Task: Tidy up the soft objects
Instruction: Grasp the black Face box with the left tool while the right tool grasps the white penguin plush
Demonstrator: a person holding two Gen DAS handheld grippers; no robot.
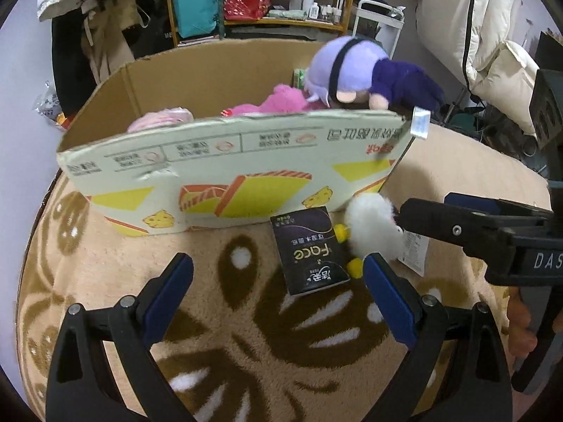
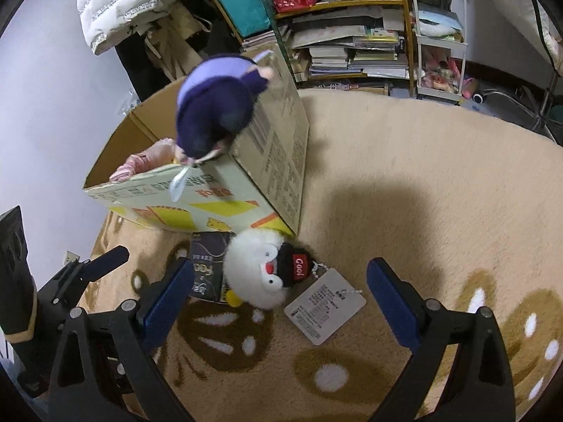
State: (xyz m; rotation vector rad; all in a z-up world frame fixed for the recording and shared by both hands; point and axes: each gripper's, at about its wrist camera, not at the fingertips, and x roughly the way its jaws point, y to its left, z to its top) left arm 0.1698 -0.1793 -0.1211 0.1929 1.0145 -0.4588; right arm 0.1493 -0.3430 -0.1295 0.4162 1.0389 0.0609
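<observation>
The left claw (image 1: 278, 270) hangs over the patterned beige rug (image 1: 218, 316), its blue-padded fingers spread wide with nothing between them. Straight ahead of it stands an open cardboard box (image 1: 225, 161) with yellow wedge prints on its near wall. Inside the box, at its left end, a pale pink soft thing (image 1: 165, 117) shows just above the rim; further right lies a bright pink plush (image 1: 281, 102). A doll with lilac hair and a dark blue outfit (image 1: 355, 74) rests on the box's right corner, partly hanging over the edge, and a small tag dangles from it down the outside.

On the rug, just in front of the box's near wall, lies a dark tissue pack (image 1: 309, 249) printed "Face". Touching its right side is a white fluffy plush (image 1: 373, 228) with small yellow feet. In the right wrist view this plush (image 2: 260, 270) shows a red nose and a black cap marked "Cool", and a white paper tag (image 2: 325, 306) on a bead chain lies on the rug beside it, to the right.

The right claw (image 2: 279, 290) hovers above the plush with its fingers wide apart, gripping nothing; the toy and its tag lie on the rug between the finger lines, untouched. Behind the box stand cluttered shelves (image 2: 352, 35) of books and bags.
</observation>
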